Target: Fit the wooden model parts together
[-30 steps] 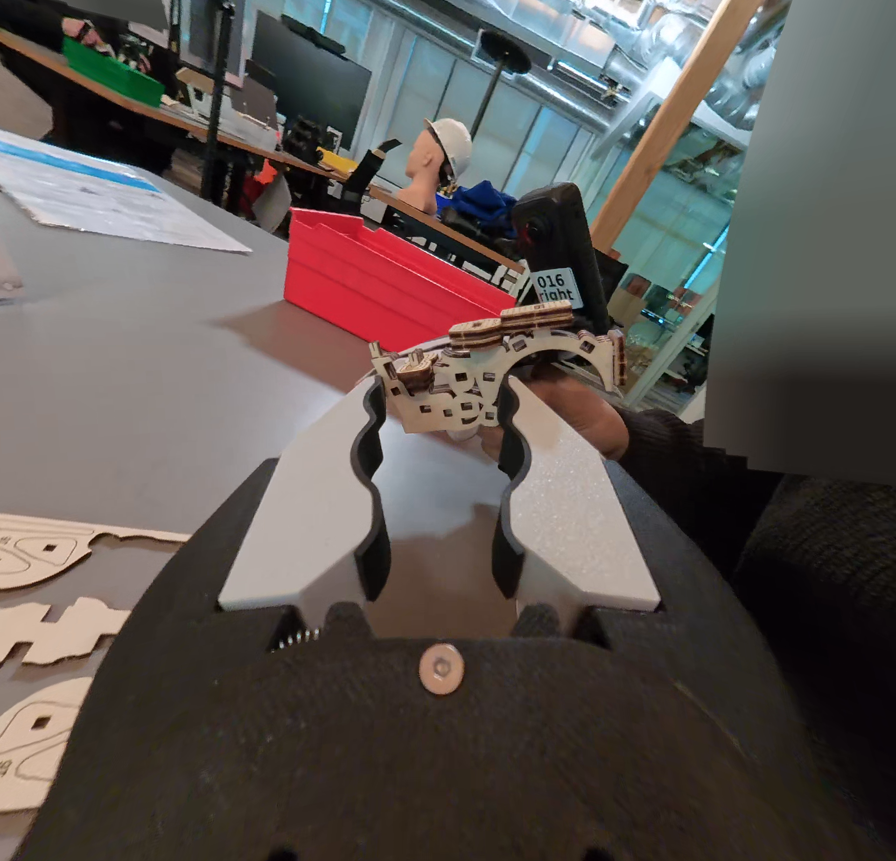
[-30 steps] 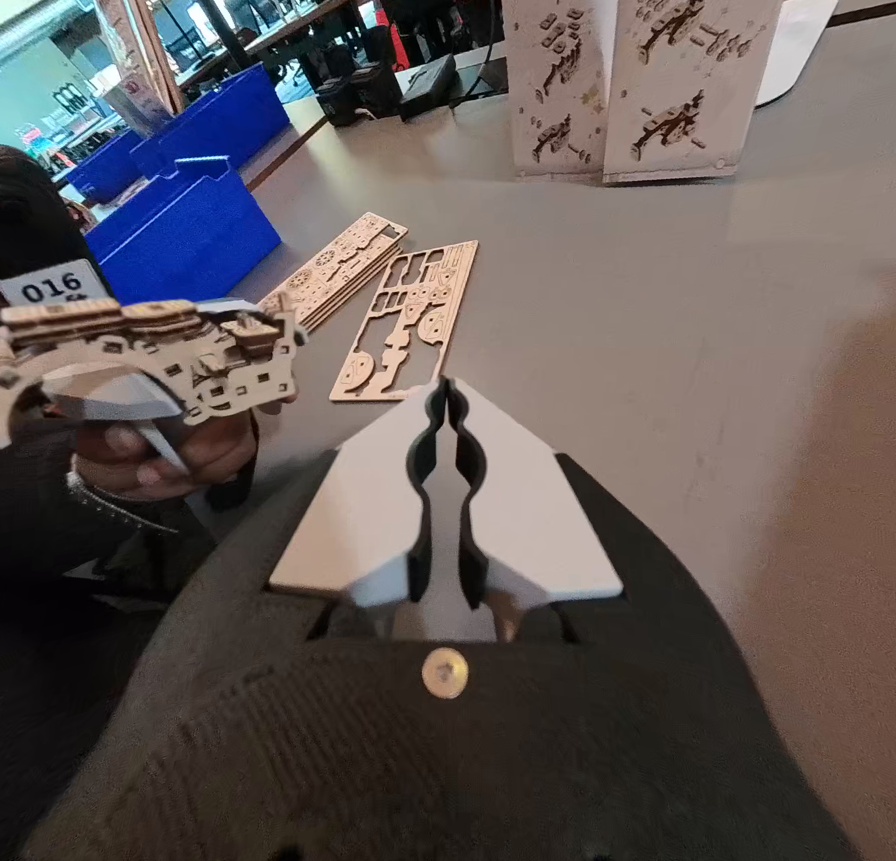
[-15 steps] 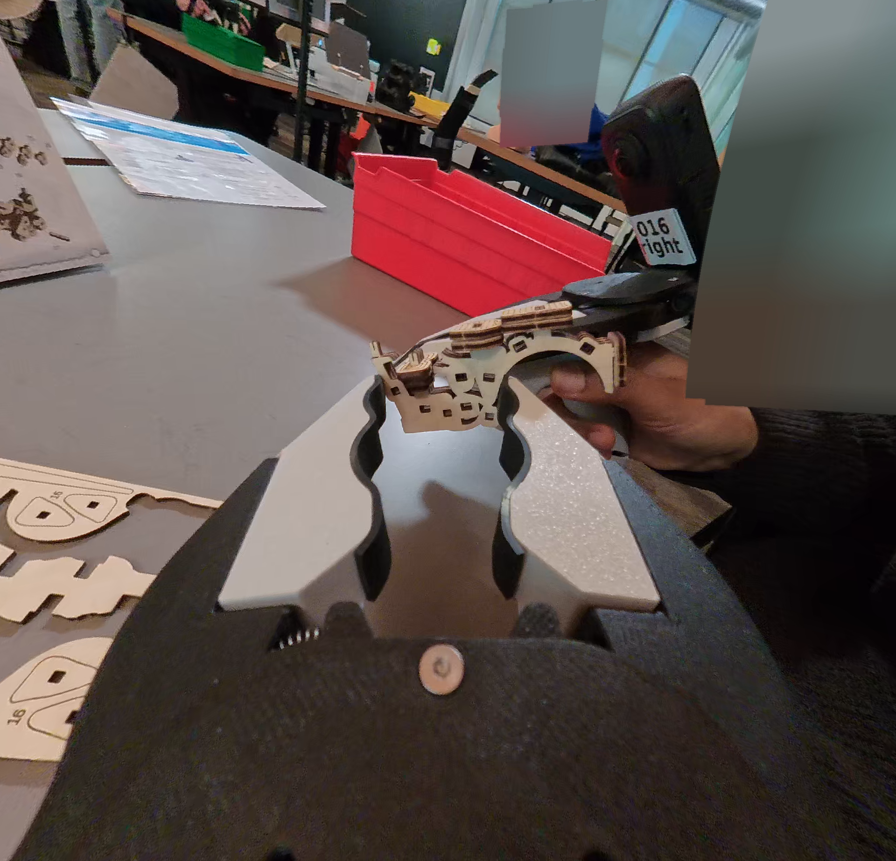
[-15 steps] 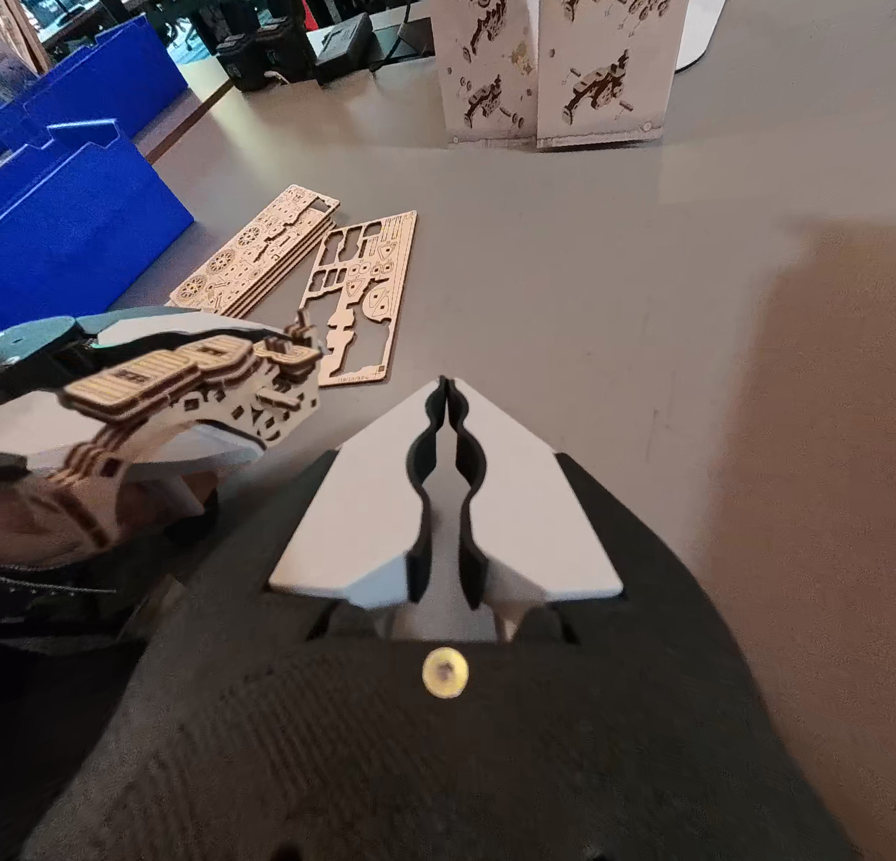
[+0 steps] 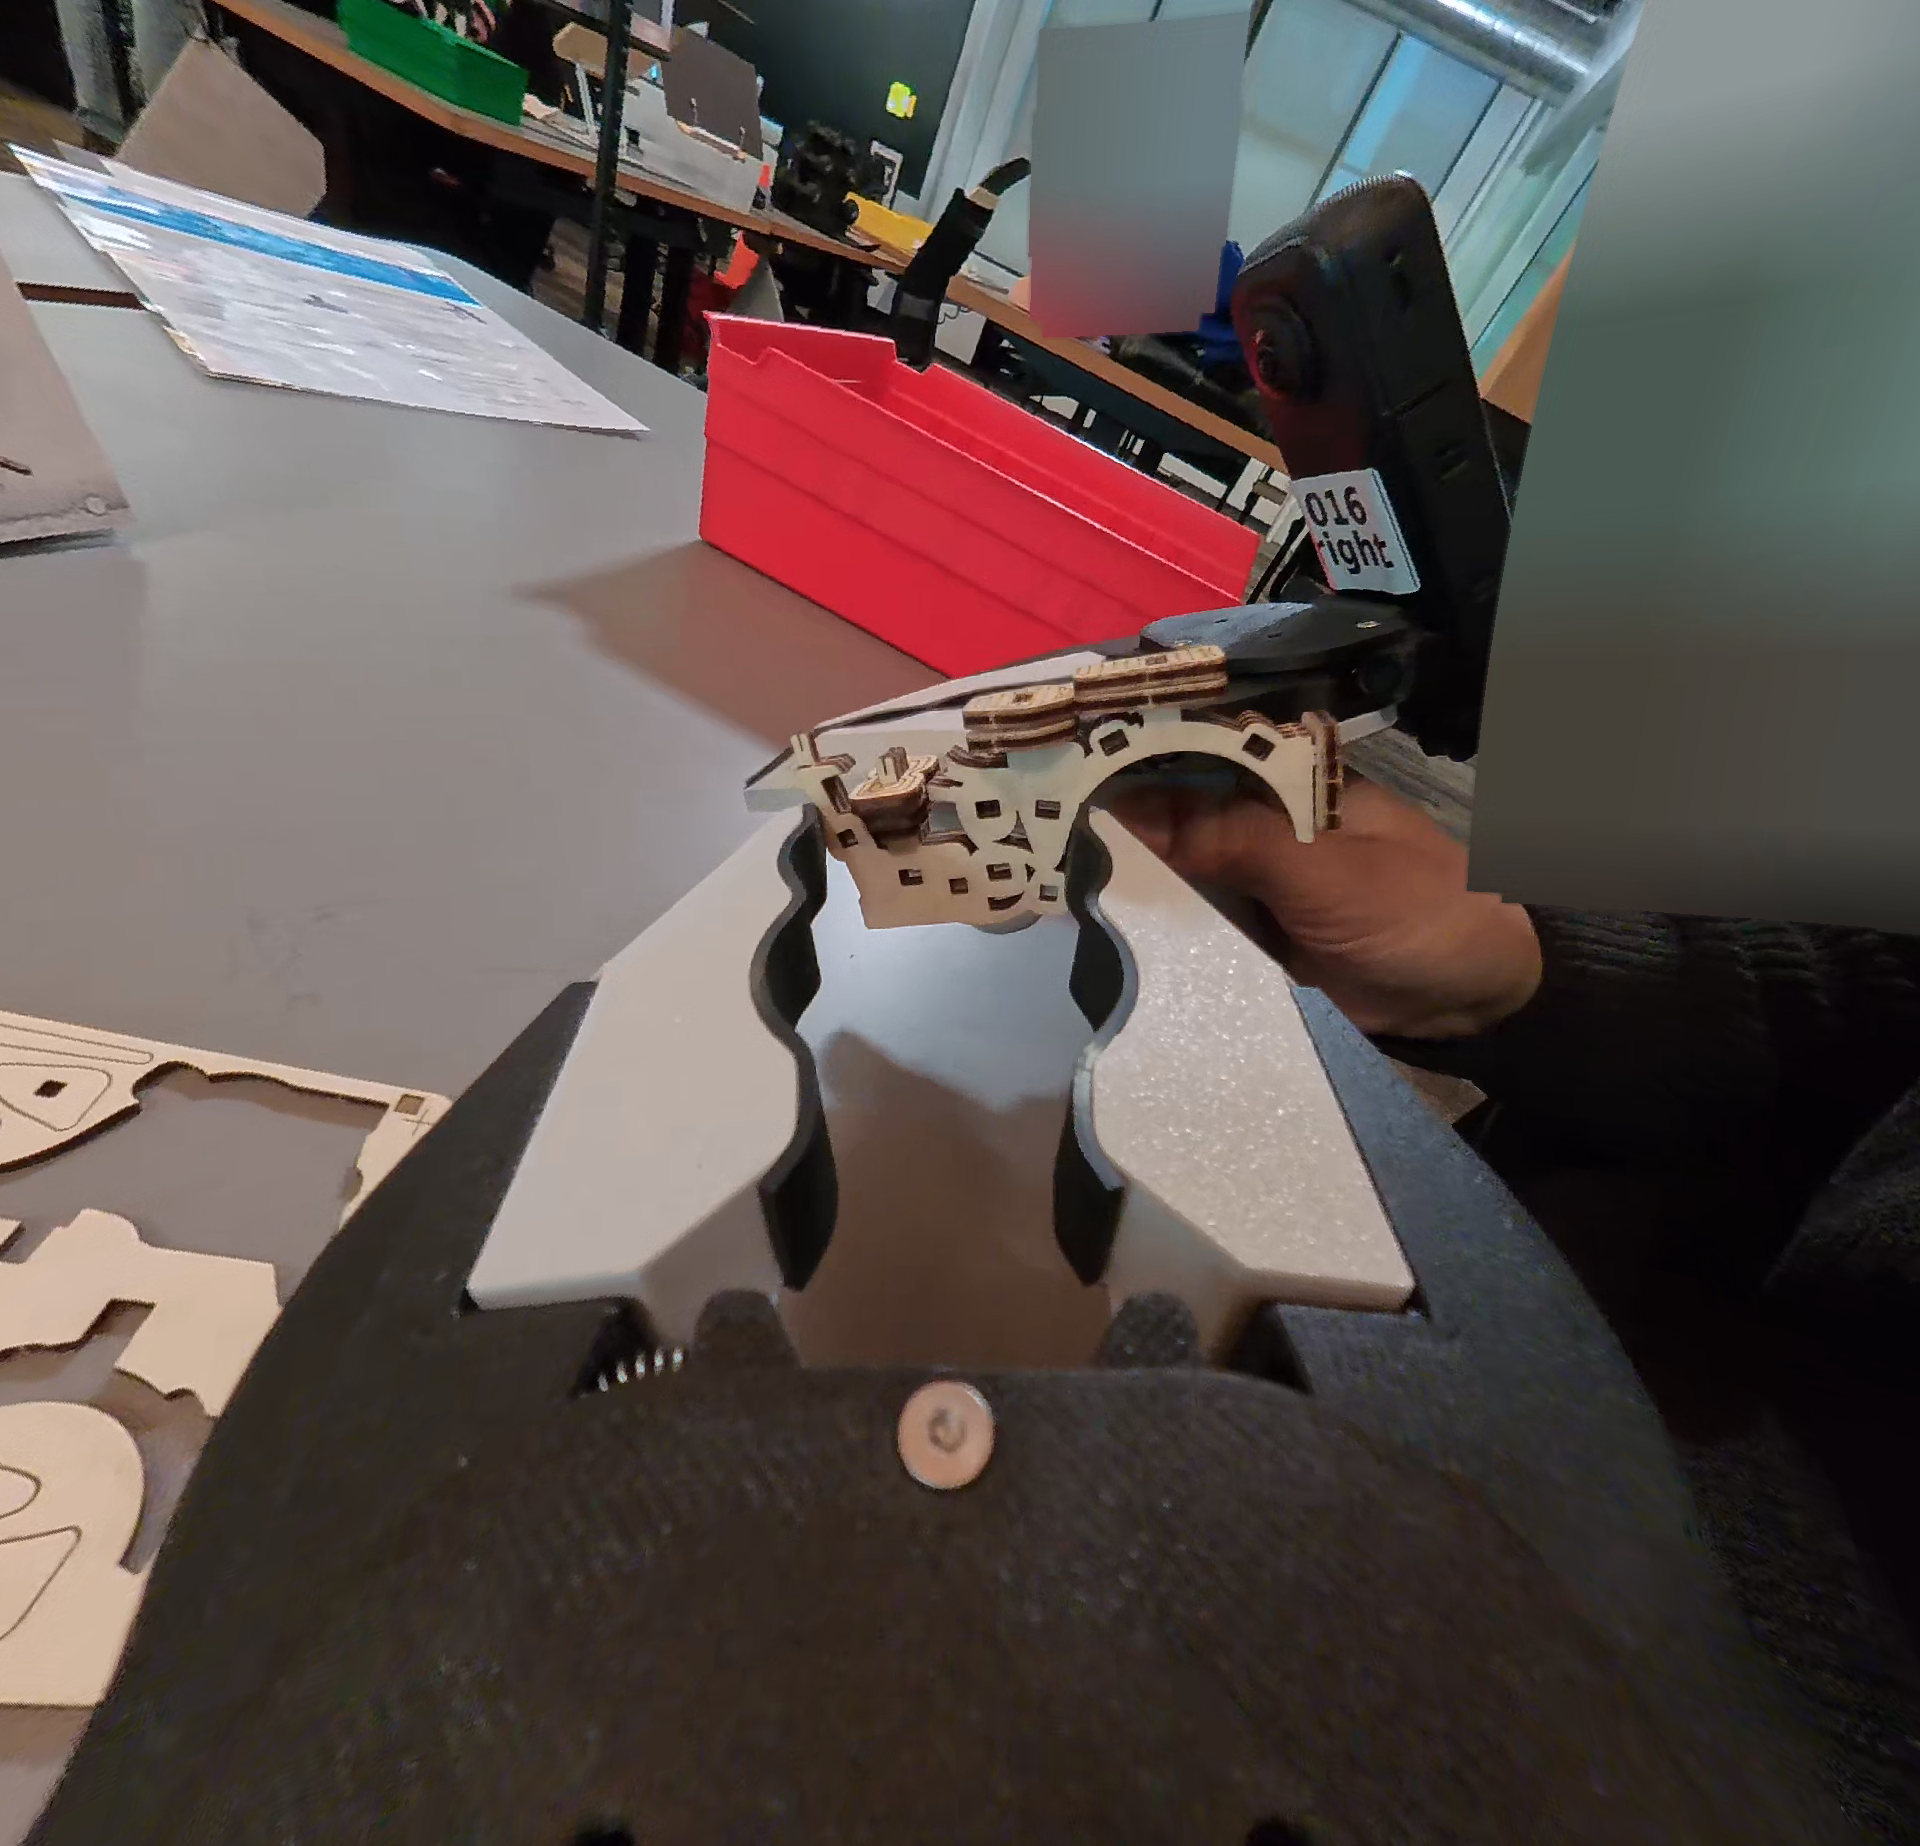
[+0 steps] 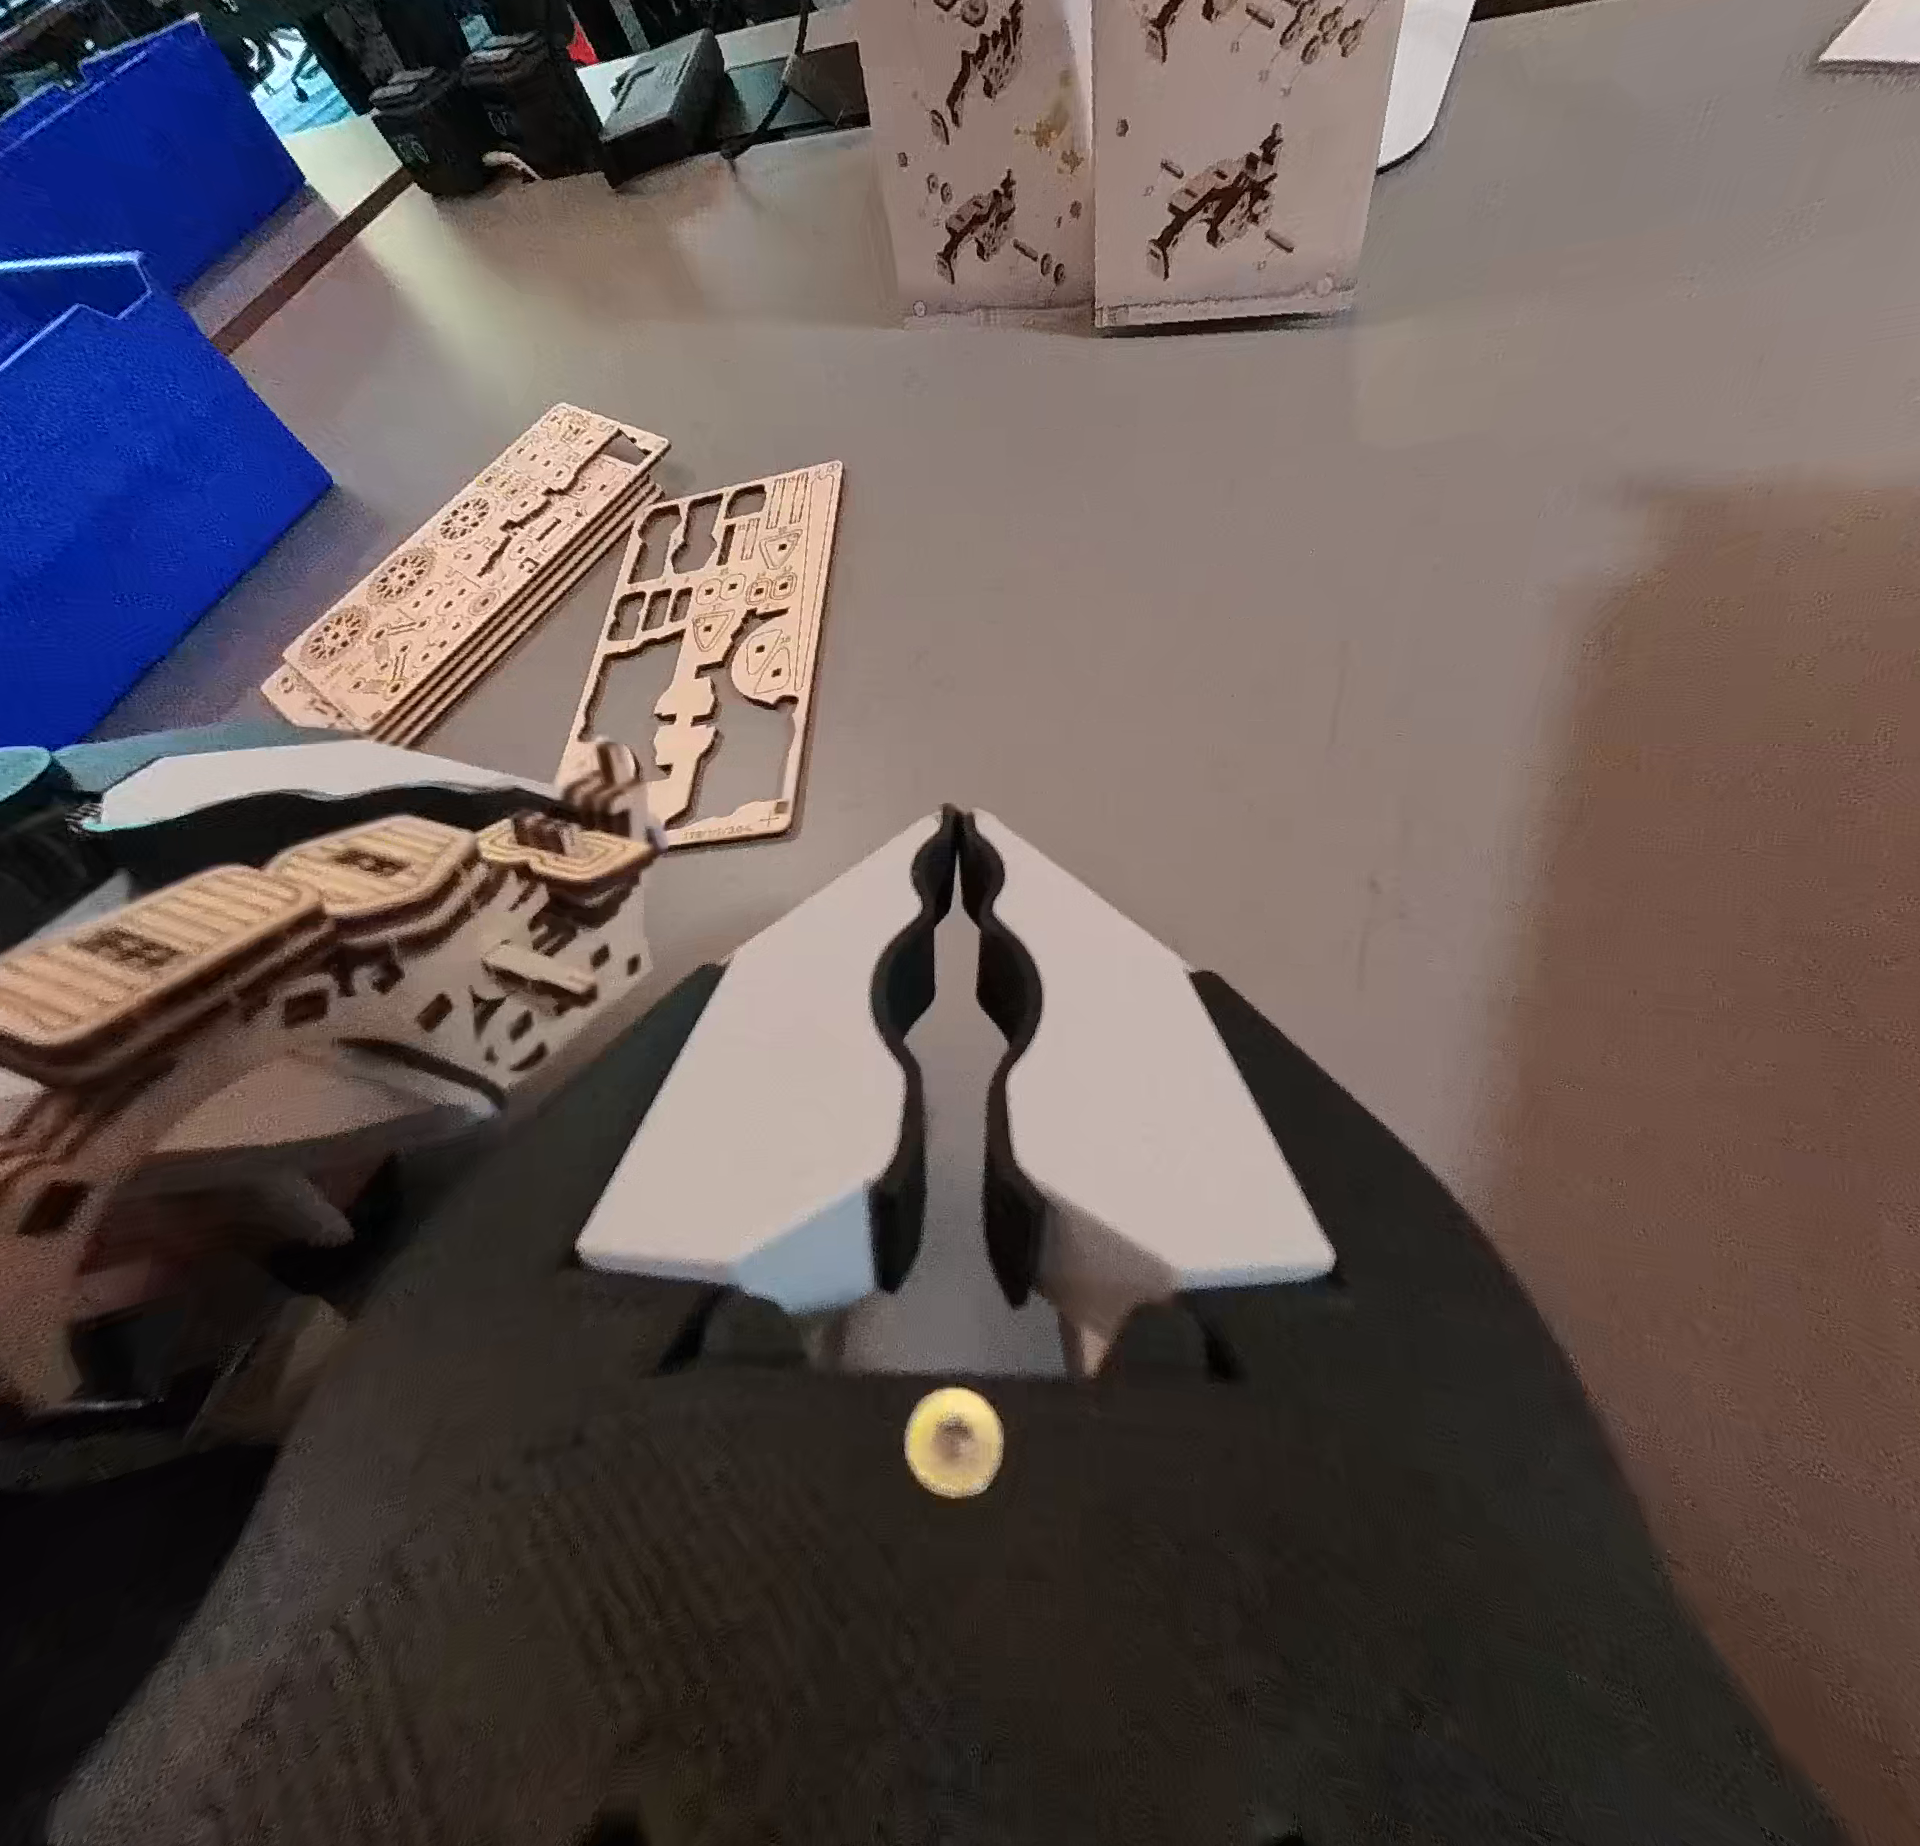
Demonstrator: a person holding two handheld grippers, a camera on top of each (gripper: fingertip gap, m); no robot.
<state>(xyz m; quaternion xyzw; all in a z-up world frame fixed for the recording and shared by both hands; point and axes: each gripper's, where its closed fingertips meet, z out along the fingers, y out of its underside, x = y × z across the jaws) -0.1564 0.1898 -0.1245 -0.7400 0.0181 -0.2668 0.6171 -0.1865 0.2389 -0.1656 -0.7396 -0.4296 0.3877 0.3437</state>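
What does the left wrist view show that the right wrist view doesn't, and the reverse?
Only the left wrist view shows the red bin and the printed sheets. Only the right wrist view shows the blue bins, the stacked part sheets and the standing instruction pages. Both show the half-built wooden model held in the left hand-held gripper, and the grey table.

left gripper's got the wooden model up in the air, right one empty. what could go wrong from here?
1. The left gripper pinches only one end of the wooden model; the arched end overhangs unsupported, so a push could twist it out or snap thin wood.
2. The right gripper is shut and close beside the model; it may bump it.
3. The parts sheet lies flat on the table, hard to pinch.
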